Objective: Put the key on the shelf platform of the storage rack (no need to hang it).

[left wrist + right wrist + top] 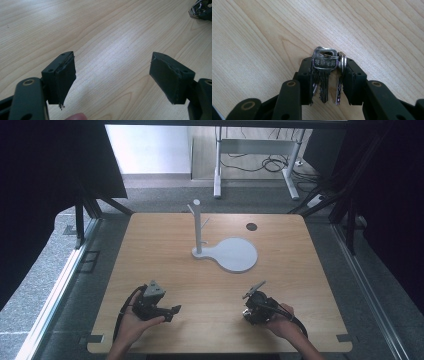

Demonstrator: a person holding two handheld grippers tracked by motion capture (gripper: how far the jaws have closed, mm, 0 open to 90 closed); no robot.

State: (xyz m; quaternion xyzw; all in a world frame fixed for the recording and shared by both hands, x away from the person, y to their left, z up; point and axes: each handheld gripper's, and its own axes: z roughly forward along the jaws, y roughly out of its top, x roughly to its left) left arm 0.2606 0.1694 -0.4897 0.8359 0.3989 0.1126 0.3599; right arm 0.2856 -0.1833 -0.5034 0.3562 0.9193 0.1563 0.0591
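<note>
A bunch of silver metal keys on a ring [327, 65] sits clamped between the pads of the right claw [327, 80], low over the pale wooden surface [190, 285] at its near right. The left claw [112, 75] stands wide apart, holding nothing, well apart from the white peg stand with its round base [220, 251].

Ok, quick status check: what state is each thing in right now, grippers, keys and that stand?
Left gripper: open, nothing between its jaws.
Right gripper: closed on the keys.
Keys: bunched on a ring, clamped between the right jaws.
White peg stand: upright on its round base, pegs bare.
Table: bare wood around the stand.
</note>
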